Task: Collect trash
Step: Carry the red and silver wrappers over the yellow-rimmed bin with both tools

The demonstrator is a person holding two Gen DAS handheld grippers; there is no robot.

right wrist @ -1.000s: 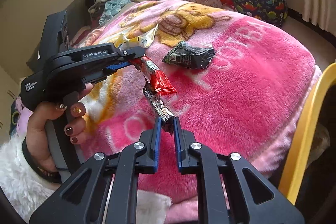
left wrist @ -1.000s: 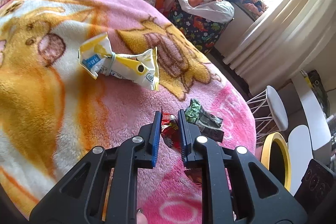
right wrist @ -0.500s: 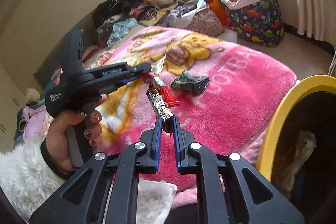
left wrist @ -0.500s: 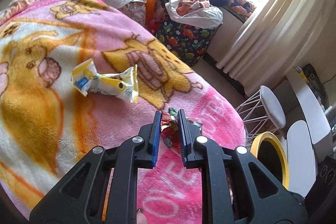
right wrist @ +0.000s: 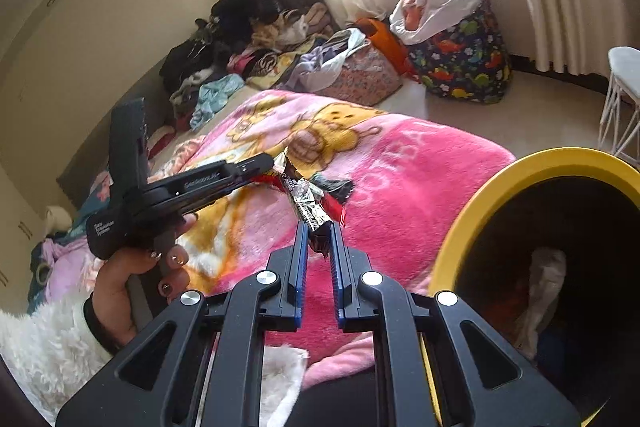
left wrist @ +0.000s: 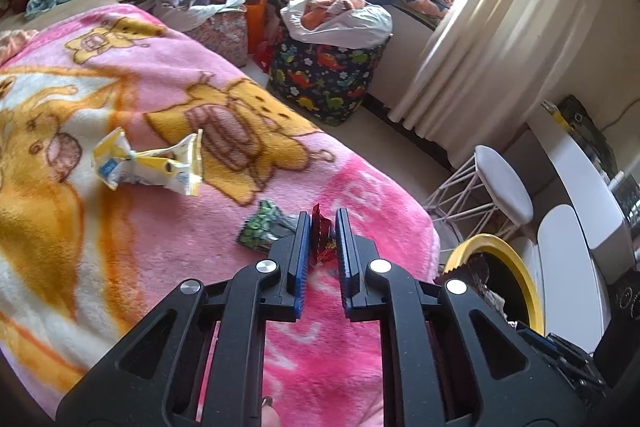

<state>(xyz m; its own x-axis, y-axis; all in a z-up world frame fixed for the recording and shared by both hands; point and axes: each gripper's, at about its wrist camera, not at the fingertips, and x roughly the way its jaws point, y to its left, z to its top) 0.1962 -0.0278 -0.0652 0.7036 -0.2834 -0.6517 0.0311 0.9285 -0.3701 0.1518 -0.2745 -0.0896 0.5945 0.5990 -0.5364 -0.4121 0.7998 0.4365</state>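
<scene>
My left gripper (left wrist: 324, 217) is shut on a red wrapper (left wrist: 321, 237), and its jaws are still closing on it, above the pink blanket (left wrist: 360, 367). In the right wrist view my right gripper (right wrist: 319, 227) is shut on a silver-and-brown wrapper (right wrist: 308, 203) held over the blanket's edge. The left gripper (right wrist: 268, 163) shows there too, in a person's hand (right wrist: 120, 279), just left of the right one. A green-black wrapper (left wrist: 262, 231) and a yellow-white wrapper (left wrist: 148, 167) lie on the blanket. A yellow-rimmed bin (right wrist: 500, 179) stands right of the bed, with trash inside.
A white stool (left wrist: 504, 183) stands beyond the bin (left wrist: 520, 271), next to a white desk (left wrist: 580, 179). A dinosaur-print bag (left wrist: 324, 79) full of laundry sits on the floor by the curtain (left wrist: 492, 39). Piles of clothes (right wrist: 248, 39) line the far wall.
Both grippers have risen off the blanket and drawn back toward the bin, each still holding its wrapper. The bin's yellow rim now fills much more of the right wrist view.
</scene>
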